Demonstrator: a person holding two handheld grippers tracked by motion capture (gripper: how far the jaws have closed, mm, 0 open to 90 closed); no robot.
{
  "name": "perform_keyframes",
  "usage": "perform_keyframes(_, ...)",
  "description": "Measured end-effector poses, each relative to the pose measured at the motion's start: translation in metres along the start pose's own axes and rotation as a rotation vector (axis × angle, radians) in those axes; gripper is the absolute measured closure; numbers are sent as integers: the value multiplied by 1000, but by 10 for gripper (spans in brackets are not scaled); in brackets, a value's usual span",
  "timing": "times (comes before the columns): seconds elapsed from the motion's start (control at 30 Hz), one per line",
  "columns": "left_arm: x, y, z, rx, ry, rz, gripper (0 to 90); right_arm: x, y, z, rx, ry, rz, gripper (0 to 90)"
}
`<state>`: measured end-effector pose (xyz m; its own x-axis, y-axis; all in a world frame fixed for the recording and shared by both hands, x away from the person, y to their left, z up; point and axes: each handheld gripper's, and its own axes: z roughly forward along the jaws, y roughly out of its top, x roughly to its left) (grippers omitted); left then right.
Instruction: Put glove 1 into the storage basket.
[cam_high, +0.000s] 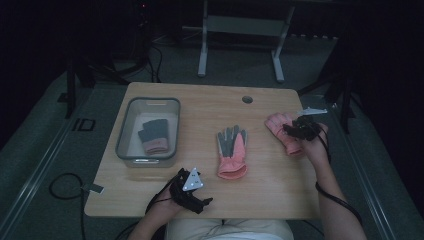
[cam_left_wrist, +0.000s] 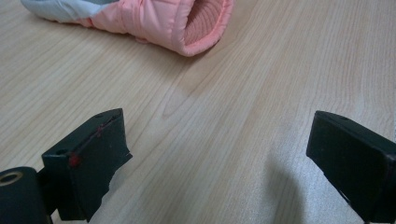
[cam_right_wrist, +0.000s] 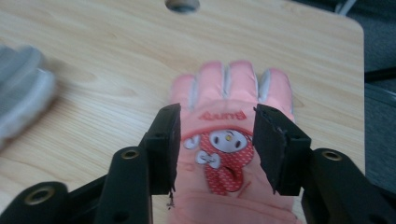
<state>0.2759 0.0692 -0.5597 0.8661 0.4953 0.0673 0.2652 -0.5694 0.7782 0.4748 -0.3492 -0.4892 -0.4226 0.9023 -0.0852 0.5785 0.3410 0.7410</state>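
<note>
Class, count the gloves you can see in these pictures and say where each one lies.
3. A grey glove lies in the bin; a pink glove, palm up, lies mid-table; a pink cartoon glove lies at the right, between the right gripper jaws. Others could hide beneath.

A grey bin sits at the table's left — folded grey-pink glove inside.

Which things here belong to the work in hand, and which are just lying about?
In hand:
right gripper, jaws open over the pink cartoon-print padded glove
pink-and-grey glove mid-table
grey plastic bin holding a dark grey glove

Lying about:
left gripper, open
metal stand behind the wooden table
</note>
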Motion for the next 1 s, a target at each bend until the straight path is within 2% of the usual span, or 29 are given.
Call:
perform_keyframes(0.17, 0, 0, 0, 0, -1, 2, 48, -4, -7, 13, 33, -11, 14, 470)
perform_keyframes(0.33, 0, 0, 1, 1, 0, 2, 49, -2, -19, 24, 72, -54, -36, 451)
perform_keyframes(0.37, 0, 0, 1, 1, 0, 2, 48, -2, -21, 26, 71, -52, -33, 460)
perform_keyframes(0.5, -1, 0, 1, 3, 2, 5, 49, -1, -25, 32, 84, -54, -21, 573)
perform_keyframes(0.63, -1, 0, 1, 2, 1, 5, 49, -2, -22, 33, 109, -54, 12, 735)
perform_keyframes(0.67, -1, 0, 1, 1, 1, 6, 49, -2, -22, 32, 110, -63, 17, 790)
perform_keyframes(0.77, -1, 0, 1, -1, -1, 6, 48, -2, -19, 28, 111, -84, 36, 857)
perform_keyframes(0.83, -1, 0, 1, -2, 2, 9, 49, -1, -17, 22, 100, -95, 52, 864)
perform_keyframes(0.9, -1, 0, 1, -4, 2, 14, 49, -1, -14, 13, 75, -77, 101, 869)
perform_keyframes(1.0, -2, 0, 1, -3, 2, 17, 49, 5, -7, -9, 27, -77, 127, 870)
